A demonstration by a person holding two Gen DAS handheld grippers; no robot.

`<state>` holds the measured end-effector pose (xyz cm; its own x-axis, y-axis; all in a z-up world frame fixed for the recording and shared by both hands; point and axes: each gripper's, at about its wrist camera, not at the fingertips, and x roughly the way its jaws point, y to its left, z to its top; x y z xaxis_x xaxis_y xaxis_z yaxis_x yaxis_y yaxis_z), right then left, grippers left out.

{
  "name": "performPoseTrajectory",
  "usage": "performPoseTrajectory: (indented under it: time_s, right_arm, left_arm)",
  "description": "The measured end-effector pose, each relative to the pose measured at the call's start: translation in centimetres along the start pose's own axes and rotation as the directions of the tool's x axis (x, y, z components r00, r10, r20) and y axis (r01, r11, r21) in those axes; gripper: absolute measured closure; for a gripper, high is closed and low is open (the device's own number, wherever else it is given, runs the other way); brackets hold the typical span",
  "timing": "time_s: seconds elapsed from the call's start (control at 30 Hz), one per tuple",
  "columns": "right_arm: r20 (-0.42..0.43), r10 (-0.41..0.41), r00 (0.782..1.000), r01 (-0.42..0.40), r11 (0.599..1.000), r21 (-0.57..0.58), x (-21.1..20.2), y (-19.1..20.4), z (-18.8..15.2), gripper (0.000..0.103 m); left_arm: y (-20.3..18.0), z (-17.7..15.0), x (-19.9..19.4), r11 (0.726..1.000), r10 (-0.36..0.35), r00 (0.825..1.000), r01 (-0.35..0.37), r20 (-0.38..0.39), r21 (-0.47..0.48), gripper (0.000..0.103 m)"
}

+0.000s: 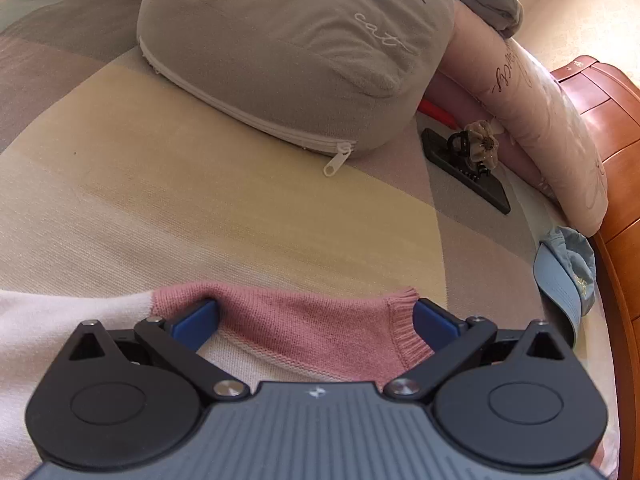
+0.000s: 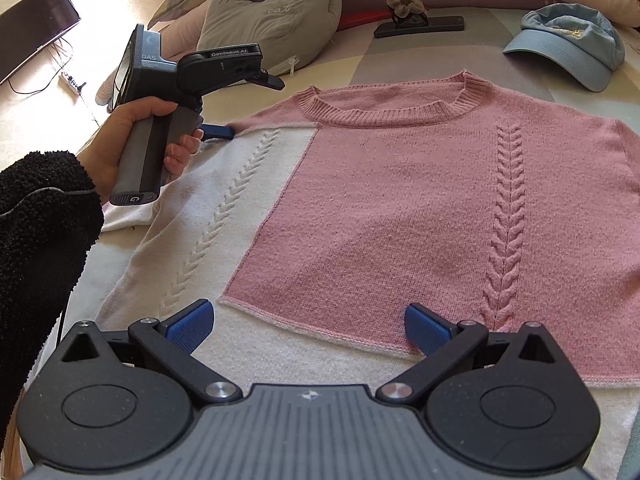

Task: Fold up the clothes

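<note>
Sweater (image 2: 400,200) spread flat on bed (image 1: 240,184), shoulder between spread fingers of left gripper (image 1: 316,320), hem under right gripper (image 2: 308,328), likewise gaping, gripping nothing.

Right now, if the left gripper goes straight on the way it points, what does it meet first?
The left gripper, open, already has the pink sweater's shoulder between its fingers. Beyond that lies bare bedspread, then probably the grey cat cushion, though depth is unclear.

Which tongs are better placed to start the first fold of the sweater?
Left. The left tongs already straddle the sweater at its shoulder edge, open, while the right tongs hover open over the hem, gripping nothing.
</note>
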<state>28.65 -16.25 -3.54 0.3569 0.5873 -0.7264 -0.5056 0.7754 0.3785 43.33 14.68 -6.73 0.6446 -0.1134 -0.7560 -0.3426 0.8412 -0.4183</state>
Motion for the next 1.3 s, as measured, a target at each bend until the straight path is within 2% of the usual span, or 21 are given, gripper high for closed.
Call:
performPoseTrajectory:
  time_s: [0.07, 0.23, 0.4, 0.53, 0.63, 0.73, 1.0, 1.1, 1.2, 1.27, 1.3]
  right_arm:
    - [0.001, 0.001, 1.0, -0.001, 1.0, 0.001, 0.0, 0.0, 0.0, 0.0]
    - [0.005, 0.005, 1.0, -0.005, 1.0, 0.002, -0.1, 0.0, 0.0, 0.0]
    - [0.002, 0.003, 1.0, -0.003, 1.0, -0.009, -0.1, 0.2, 0.1, 0.0]
    - [-0.005, 0.01, 1.0, -0.01, 1.0, -0.002, 0.3, -0.1, 0.2, 0.0]
    - [-0.006, 0.008, 1.0, -0.008, 1.0, 0.014, 0.4, -0.5, 0.3, 0.0]
    - [0.008, 0.011, 1.0, -0.011, 1.0, 0.006, -0.3, -0.1, 0.2, 0.0]
    - [0.051, 0.02, 0.998, -0.019, 0.999, -0.034, -2.3, 1.3, 0.0, 0.0]
    - [0.069, 0.031, 0.997, -0.028, 0.998, -0.05, -3.2, 1.8, 0.0, 0.0]
    - [0.083, 0.046, 0.996, -0.041, 0.997, -0.061, -3.9, 2.0, 0.0, 0.0]
    - [0.087, 0.055, 0.995, -0.05, 0.997, -0.058, -4.0, 2.0, 0.1, 0.0]
    - [0.086, 0.057, 0.995, -0.052, 0.997, -0.056, -3.9, 2.0, 0.2, 0.0]
  left_arm:
    - [-0.3, -0.3, -0.7, 1.0, -0.005, 1.0, 0.005, -0.021, 0.005, 0.001]
    - [-1.2, -1.3, -2.4, 0.994, -0.104, 0.993, 0.105, -0.052, 0.026, 0.001]
    - [-1.7, -1.5, -0.5, 0.996, -0.064, 0.997, 0.067, -0.052, 0.055, 0.001]
    - [-1.2, -1.0, 0.1, 0.997, -0.007, 1.0, 0.006, 0.015, 0.076, 0.001]
    - [-0.9, -0.8, -1.3, 0.999, -0.012, 1.0, 0.012, -0.024, 0.03, 0.001]
    - [-1.0, -1.4, -3.9, 0.997, -0.057, 0.997, 0.059, -0.05, 0.046, 0.001]
    - [-0.5, -7.2, -6.5, 0.991, -0.085, 0.98, 0.103, -0.181, 0.091, 0.001]
    - [0.8, -8.8, -7.6, 0.992, -0.079, 0.978, 0.095, -0.191, 0.078, 0.001]
    - [1.6, -8.8, -10.4, 0.992, -0.121, 0.976, 0.122, -0.179, -0.008, 0.001]
    - [2.2, -9.3, -12.0, 0.984, -0.176, 0.974, 0.172, -0.14, -0.041, 0.001]
    - [2.4, -9.7, -12.1, 0.982, -0.186, 0.97, 0.181, -0.153, -0.046, 0.001]
